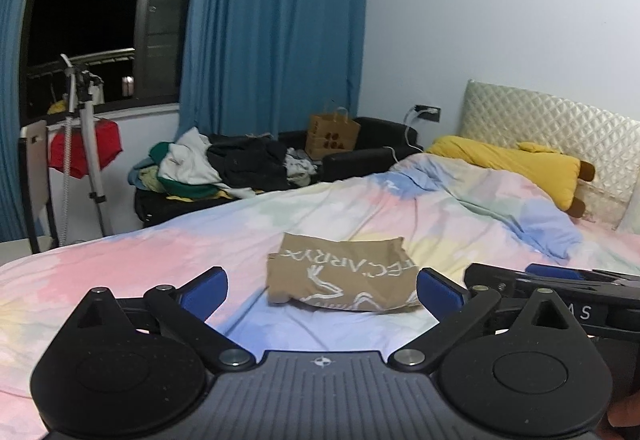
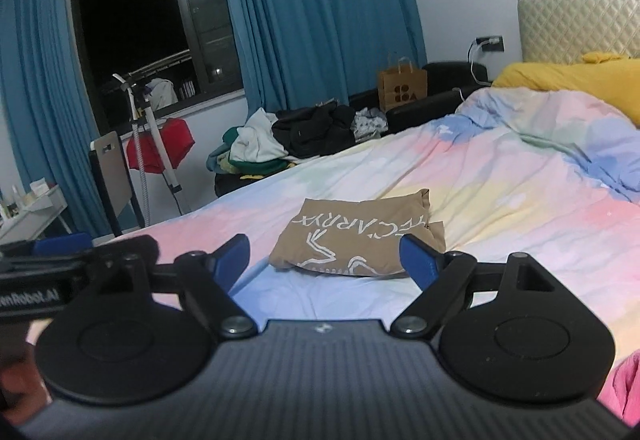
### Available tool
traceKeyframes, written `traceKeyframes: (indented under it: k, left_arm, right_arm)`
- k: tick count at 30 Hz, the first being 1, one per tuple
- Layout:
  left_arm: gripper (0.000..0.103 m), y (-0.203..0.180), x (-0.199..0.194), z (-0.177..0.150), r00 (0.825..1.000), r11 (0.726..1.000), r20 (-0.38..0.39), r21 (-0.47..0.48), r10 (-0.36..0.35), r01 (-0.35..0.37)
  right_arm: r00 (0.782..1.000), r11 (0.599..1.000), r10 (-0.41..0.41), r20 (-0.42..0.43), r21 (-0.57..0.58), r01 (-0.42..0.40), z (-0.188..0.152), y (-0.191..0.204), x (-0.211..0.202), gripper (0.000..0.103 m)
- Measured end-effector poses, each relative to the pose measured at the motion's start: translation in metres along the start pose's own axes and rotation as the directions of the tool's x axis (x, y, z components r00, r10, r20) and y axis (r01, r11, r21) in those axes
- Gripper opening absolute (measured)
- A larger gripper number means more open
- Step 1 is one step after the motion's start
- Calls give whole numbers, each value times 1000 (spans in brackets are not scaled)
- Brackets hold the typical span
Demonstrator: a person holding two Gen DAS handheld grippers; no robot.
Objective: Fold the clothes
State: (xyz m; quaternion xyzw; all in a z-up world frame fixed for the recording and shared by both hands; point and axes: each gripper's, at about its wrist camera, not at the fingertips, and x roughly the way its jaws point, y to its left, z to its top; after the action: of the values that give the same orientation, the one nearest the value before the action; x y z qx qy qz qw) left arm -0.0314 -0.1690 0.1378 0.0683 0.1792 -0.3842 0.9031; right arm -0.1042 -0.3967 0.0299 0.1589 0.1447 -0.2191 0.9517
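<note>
A tan T-shirt with white lettering and a bird print [image 1: 344,274] lies folded into a small rectangle on the pastel bedspread [image 1: 160,260]. It also shows in the right wrist view [image 2: 360,236]. My left gripper [image 1: 322,292] is open and empty, held just short of the shirt's near edge. My right gripper [image 2: 324,260] is open and empty too, likewise just short of the shirt. The right gripper shows beside the left one in the left wrist view [image 1: 560,276], and the left one shows in the right wrist view [image 2: 60,252].
A black sofa [image 1: 360,160] beyond the bed holds a heap of unfolded clothes [image 1: 224,168] and a paper bag [image 1: 332,134]. A yellow plush toy [image 1: 520,164] lies at the quilted headboard [image 1: 560,128]. A garment steamer stand [image 1: 88,144] and a red garment [image 1: 84,152] stand by the window.
</note>
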Motion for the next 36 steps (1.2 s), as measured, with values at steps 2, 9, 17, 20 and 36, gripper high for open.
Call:
traceKeyframes:
  k: [2, 9, 17, 20, 36]
  left_arm:
    - [101, 6, -5, -7, 1000, 1000, 9, -6, 16, -16]
    - [101, 19, -15, -25, 999, 999, 18, -9, 33, -33]
    - [102, 32, -16, -35, 999, 999, 24, -13, 43, -43]
    - [102, 41, -15, -38, 998, 998, 17, -25, 55, -55]
    - [103, 46, -5, -55, 998, 998, -18, 5, 63, -63]
  right_arm:
    - [1000, 1000, -6, 14, -20, 6, -6, 3, -1, 84]
    - [999, 998, -29, 26, -58, 30, -22, 14, 6, 84]
    - [999, 996, -49, 4, -77, 49, -42, 26, 17, 84]
    - [998, 994, -60, -7, -93, 59, -47, 30, 21, 84]
    - [995, 986, -93, 36, -133, 97, -59, 33, 23, 83]
